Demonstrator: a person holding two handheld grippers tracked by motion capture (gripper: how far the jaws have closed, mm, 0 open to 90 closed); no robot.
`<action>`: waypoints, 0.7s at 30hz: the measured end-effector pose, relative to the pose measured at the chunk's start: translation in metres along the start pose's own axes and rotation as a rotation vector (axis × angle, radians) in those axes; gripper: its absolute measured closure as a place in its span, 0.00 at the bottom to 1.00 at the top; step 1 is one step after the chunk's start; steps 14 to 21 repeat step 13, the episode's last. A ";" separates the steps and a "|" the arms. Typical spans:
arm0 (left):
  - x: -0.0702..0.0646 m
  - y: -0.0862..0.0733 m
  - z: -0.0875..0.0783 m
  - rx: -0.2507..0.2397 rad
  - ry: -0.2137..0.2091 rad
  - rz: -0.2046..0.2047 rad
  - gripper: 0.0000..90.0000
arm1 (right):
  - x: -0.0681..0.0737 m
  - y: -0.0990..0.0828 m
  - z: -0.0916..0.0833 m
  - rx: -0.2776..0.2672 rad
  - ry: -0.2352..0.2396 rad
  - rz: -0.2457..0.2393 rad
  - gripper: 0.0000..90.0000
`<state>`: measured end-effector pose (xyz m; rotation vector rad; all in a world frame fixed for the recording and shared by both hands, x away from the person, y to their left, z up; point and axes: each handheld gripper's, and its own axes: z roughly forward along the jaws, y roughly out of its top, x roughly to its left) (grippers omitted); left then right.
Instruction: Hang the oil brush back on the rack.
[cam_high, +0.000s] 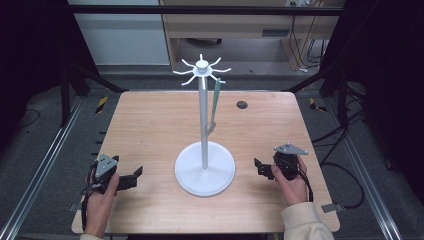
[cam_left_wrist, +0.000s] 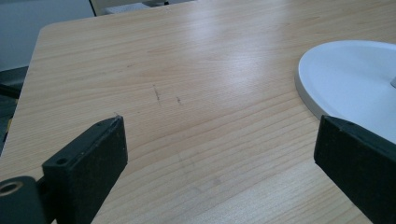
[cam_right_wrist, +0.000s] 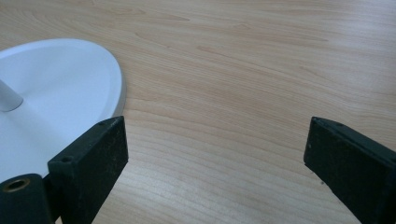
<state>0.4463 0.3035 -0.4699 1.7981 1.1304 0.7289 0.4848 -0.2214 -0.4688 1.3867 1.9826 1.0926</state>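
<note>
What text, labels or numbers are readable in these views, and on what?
None readable.
Stand, its base and the hanging utensil: no print visible.
Table: bare wood grain, a few faint scuff marks, no lettering.
Left hand-held gripper and right hand-held gripper: no markings visible on jaws or plates.
Yellow-black hazard tape on the floor: stripes, no words.

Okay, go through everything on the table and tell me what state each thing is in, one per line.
Left gripper: open, holding nothing, low over the table.
Right gripper: open, holding nothing, beside the base.
White stand: upright on its round base, mid-table.
Green utensil: hanging from one of the stand's top hooks.
Table: bare wood around the stand.
</note>
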 end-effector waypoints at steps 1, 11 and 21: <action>0.000 0.000 0.000 0.000 -0.001 0.000 0.03 | 0.000 0.000 0.002 0.003 -0.002 0.004 0.09; -0.001 0.001 0.000 -0.003 -0.002 0.006 0.03 | 0.005 -0.009 0.010 0.019 0.007 -0.046 0.10; -0.001 0.001 0.000 -0.003 -0.002 0.007 0.03 | 0.005 -0.011 0.009 0.027 0.010 -0.045 0.10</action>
